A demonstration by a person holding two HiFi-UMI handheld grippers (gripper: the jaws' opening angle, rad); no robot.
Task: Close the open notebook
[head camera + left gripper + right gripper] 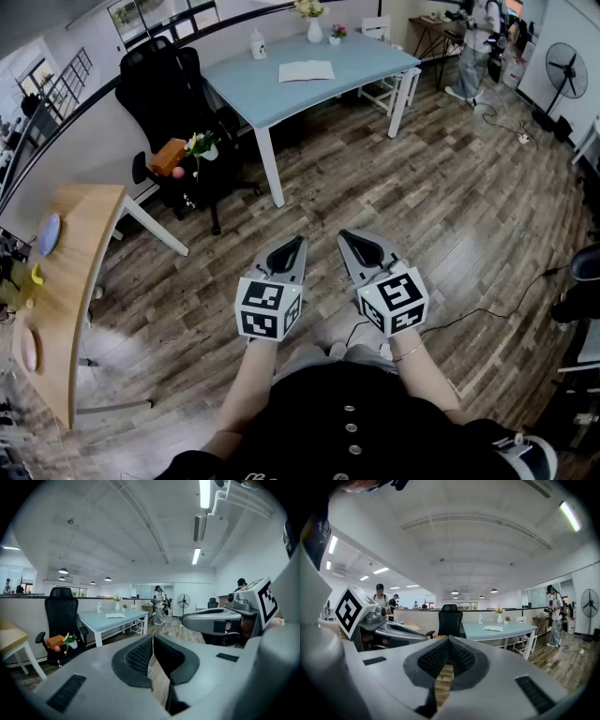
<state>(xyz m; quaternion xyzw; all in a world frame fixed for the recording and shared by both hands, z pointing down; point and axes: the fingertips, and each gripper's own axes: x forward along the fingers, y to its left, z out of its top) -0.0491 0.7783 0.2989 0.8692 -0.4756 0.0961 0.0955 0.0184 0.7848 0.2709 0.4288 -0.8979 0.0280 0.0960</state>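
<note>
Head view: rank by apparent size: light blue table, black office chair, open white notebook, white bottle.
1. light blue table
2. black office chair
3. open white notebook
4. white bottle

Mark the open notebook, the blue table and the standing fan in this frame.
open notebook point(307, 70), head view, middle of its open pages.
blue table point(281, 101), head view, bare top near its front edge.
standing fan point(565, 66), head view, centre of its round cage.

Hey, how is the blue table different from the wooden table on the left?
The blue table is pale blue; the wooden table is tan. The blue table holds the open notebook, a bottle and flower vases; the wooden table holds a blue plate. The blue table stands ahead, the wooden table at the left edge. Both have white legs.
</note>
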